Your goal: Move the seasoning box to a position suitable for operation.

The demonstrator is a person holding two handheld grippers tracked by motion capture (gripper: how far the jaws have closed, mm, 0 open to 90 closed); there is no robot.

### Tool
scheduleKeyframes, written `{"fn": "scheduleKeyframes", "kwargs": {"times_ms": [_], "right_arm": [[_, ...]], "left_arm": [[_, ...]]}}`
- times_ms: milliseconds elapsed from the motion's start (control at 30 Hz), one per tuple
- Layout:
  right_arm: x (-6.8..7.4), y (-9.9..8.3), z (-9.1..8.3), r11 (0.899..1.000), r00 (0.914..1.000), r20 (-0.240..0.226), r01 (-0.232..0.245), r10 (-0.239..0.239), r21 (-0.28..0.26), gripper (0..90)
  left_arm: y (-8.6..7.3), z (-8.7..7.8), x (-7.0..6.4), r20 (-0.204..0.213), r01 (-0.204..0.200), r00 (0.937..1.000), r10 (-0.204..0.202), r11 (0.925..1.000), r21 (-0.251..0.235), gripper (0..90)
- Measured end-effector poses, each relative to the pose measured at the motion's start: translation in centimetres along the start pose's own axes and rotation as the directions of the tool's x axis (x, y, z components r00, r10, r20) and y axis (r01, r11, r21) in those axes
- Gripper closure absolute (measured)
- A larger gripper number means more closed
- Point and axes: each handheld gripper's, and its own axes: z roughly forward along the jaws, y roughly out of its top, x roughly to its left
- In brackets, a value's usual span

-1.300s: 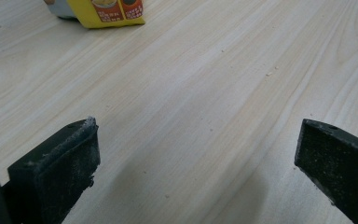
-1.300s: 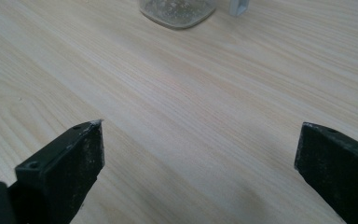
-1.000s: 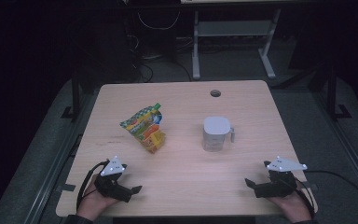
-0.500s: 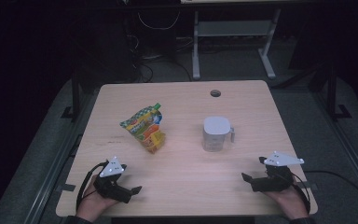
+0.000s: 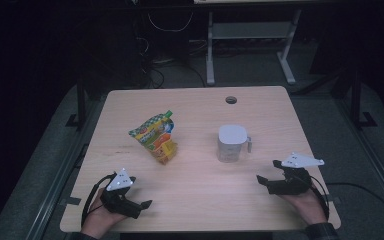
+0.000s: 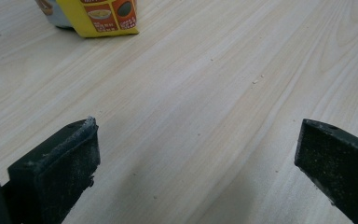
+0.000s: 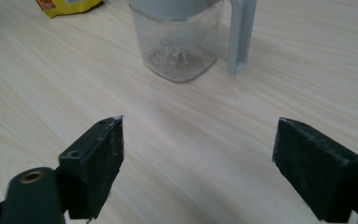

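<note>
High view shows both tools resting near the desk's point(image 5: 200, 200) front edge: the left hand-held gripper point(image 5: 139, 206) released, well short of the snack pouch point(image 5: 156, 137), and the right hand-held gripper point(image 5: 269, 174) likewise spread, empty, near the lidded clear jug point(image 5: 231, 143) standing upright mid-desk.

You're working at a pale wood-grain counter point(image 5: 200, 197) with a round cable hole point(image 5: 231, 100), on grey carpet point(image 5: 50, 165), while behind it the room goes dark around what may be a white-legged desk frame point(image 5: 250, 47) and loose cables point(image 5: 172, 50).
</note>
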Motion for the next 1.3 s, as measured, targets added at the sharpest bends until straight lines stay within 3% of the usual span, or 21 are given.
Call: {"fn": "scheduleKeyframes", "kwargs": {"times_ms": [433, 800, 933, 1300], "right_arm": [[-0.8, 2.7, 1.4, 0.999, 0.9991, -0.021, 0.037, -0.037, -0.024, 29.3], [-2.5, 4.1, 2.0, 0.998, 0.9964, -0.082, 0.017, -0.022, -0.062, 40.9], [-3.2, 4.7, 2.8, 0.998, 0.9959, -0.08, 0.039, -0.042, -0.039, 42.9], [-4.4, 5.9, 3.9, 0.997, 0.9915, -0.114, 0.058, -0.063, -0.049, 49.8]], "left_arm": [[0.0, 0.0, -0.2, 0.002, 0.003, 1.0, -0.003, 1.0, -0.006, 0.0], [0.1, 0.2, -0.1, 0.012, 0.008, 0.9999, -0.008, 1.0, -0.005, 0.0], [0.1, 0.2, 0.0, 0.014, 0.009, 0.9999, -0.009, 0.9999, -0.009, 0.0], [0.0, 0.3, -0.2, 0.022, -0.002, 0.9997, 0.002, 1.0, -0.004, 0.0]]}}
